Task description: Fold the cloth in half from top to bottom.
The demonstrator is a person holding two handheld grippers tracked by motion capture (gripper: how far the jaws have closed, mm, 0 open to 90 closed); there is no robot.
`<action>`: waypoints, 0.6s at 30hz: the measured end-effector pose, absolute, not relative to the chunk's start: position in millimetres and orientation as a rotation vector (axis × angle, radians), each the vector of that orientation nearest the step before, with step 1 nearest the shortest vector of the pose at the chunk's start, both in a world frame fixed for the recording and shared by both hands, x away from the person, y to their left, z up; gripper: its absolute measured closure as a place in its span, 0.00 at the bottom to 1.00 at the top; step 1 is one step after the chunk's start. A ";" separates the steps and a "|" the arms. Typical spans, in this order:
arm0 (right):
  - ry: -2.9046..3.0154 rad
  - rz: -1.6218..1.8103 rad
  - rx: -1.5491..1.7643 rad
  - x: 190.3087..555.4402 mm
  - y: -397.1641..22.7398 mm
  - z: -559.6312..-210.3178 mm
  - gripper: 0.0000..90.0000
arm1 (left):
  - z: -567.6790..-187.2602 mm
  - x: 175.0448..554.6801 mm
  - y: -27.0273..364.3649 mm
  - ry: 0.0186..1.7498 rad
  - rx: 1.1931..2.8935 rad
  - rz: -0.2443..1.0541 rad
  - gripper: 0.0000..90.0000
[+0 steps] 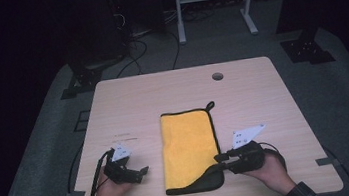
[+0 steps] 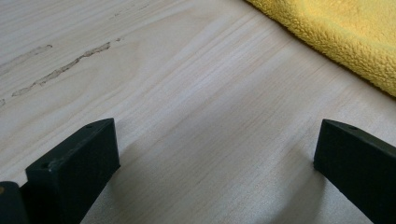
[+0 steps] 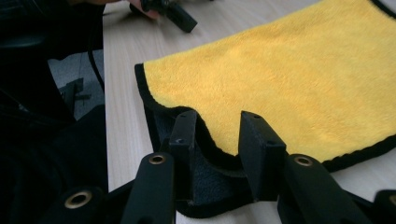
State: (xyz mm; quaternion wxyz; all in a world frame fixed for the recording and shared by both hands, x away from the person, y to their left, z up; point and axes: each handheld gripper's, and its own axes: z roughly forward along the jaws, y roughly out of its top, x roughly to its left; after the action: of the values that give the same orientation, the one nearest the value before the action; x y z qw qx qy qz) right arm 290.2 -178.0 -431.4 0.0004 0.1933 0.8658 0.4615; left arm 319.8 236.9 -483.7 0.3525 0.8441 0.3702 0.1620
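Left tool (image 1: pixel 144 172) — jaws apart, nothing between them, resting on the bare counter (image 1: pixel 128 103), just left of the cloth. Folded yellow microfibre cloth (image 1: pixel 189 146) lies mid-counter, long axis running away from the person. Right tool (image 1: pixel 218 156) — nearer, at the near right corner, jaws parted astride the raised black-trimmed edge, not clamped.

A folded towel (image 1: pixel 190 149) is laid at the middle of the table (image 1: pixel 252 93), flanked by the left gripper (image 1: pixel 143 171) and the right gripper (image 1: pixel 218 156) at its near corner.
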 end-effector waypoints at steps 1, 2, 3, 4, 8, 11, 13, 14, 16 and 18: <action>2.713 1.455 0.607 290.0 -178.8 -430.2 0.72 | -483.7 319.8 236.9 0.957 2.184 0.419 0.00; 2.707 1.476 0.605 289.9 -180.5 -428.4 0.72 | -483.7 319.8 236.9 0.957 2.184 0.420 0.00; 2.697 1.486 0.608 290.1 -182.0 -426.8 0.71 | -483.6 320.0 237.0 0.954 2.186 0.421 0.00; 2.687 1.492 0.616 290.1 -183.2 -425.4 0.71 | -483.6 319.9 237.0 0.954 2.186 0.421 0.00; 2.672 1.485 0.636 292.6 -187.3 -423.3 0.70 | -483.5 320.0 237.1 0.951 2.187 0.420 0.00; 2.652 1.454 0.668 300.6 -190.1 -424.6 0.66 | -482.4 320.6 235.4 0.948 2.189 0.404 0.00; 2.631 1.448 0.707 308.5 -192.3 -424.2 0.64 | -480.5 322.2 233.2 0.946 2.177 0.400 0.00; 2.621 1.440 0.715 313.0 -193.5 -423.9 0.62 | -479.2 323.5 231.5 0.945 2.169 0.396 0.00; 2.600 1.422 0.744 321.4 -194.9 -423.0 0.59 | -476.3 325.9 228.2 0.931 2.171 0.392 0.00; 2.576 1.411 0.771 330.3 -196.3 -423.0 0.57 | -473.6 330.0 223.6 0.923 2.172 0.400 0.00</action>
State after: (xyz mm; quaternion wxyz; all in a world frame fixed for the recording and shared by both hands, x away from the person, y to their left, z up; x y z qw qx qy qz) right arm 330.3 -196.3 -423.0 0.0522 0.2535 0.8472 0.4640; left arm 330.0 223.6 -473.6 0.3656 0.8446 0.3588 0.1555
